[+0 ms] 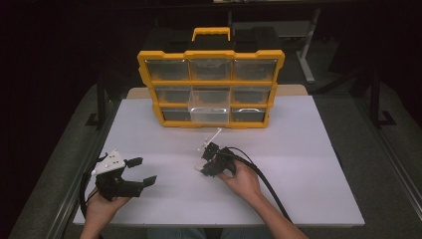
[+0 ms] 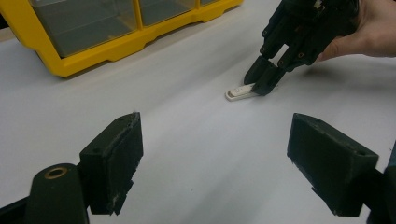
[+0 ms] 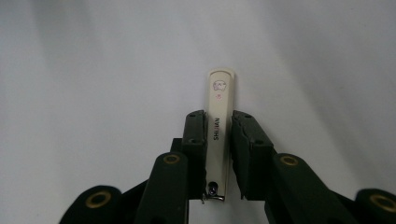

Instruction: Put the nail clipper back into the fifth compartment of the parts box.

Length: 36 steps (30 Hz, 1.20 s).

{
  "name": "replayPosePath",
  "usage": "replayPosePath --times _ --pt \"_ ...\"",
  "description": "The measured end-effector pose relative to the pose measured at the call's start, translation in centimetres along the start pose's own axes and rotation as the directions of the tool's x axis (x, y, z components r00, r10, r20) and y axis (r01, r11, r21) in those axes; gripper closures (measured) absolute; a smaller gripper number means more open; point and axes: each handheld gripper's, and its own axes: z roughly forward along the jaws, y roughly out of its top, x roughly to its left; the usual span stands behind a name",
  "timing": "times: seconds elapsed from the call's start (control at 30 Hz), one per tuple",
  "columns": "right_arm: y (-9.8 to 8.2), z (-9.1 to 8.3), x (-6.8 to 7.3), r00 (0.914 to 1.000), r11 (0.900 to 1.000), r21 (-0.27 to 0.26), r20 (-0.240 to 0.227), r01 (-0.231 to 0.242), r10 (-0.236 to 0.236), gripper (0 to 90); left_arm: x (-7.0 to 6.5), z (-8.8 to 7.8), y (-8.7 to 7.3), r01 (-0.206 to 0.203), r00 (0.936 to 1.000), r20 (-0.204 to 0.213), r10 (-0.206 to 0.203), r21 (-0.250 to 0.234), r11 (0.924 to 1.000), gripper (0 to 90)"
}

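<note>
A cream nail clipper (image 3: 220,102) with a small printed figure lies flat on the white table (image 1: 298,149). My right gripper (image 3: 219,140) is shut on it, one pad pressing each long side, and its front end sticks out past the fingertips. The left gripper view shows the same grip from the side: the right gripper (image 2: 261,85) tilts down onto the nail clipper (image 2: 237,93). In the high view this is at the table's middle, where the right gripper (image 1: 203,168) meets the nail clipper (image 1: 198,170). My left gripper (image 1: 143,170) stands open at the near left, with nothing between its fingers (image 2: 114,154).
A yellow drawer organizer (image 1: 211,54) with clear drawers and a black back stands upright at the table's far edge. Its bottom middle drawer (image 1: 209,113) is pulled out toward me. A black cable (image 1: 263,184) trails from the right gripper along the forearm.
</note>
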Motion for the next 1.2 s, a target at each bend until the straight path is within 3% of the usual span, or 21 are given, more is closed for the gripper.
replayPosePath --times 0.53,0.63,0.93,1.2 --pt "-0.2 0.0 -0.4 0.9990 0.999 -0.022 -0.036 0.026 -0.027 75.9 0.0 0.0 0.0 0.005 1.0000 0.005 -0.005 -0.004 1.0000 18.7" --pt "-0.2 -0.1 -0.3 0.9991 1.000 -0.011 -0.040 0.010 -0.010 75.8 0.0 0.0 0.0 0.005 1.0000 0.004 -0.005 -0.006 1.0000 18.7" --pt "0.0 -0.6 -0.5 0.9956 0.998 -0.033 -0.076 0.053 -0.055 75.9 0.0 0.0 -0.1 0.005 1.0000 0.006 -0.005 -0.007 1.0000 18.7" --pt "0.3 -2.2 -0.6 0.9870 0.994 -0.055 -0.124 0.096 -0.102 75.9 0.0 0.0 -0.1 0.005 1.0000 0.007 -0.005 -0.005 1.0000 18.7"
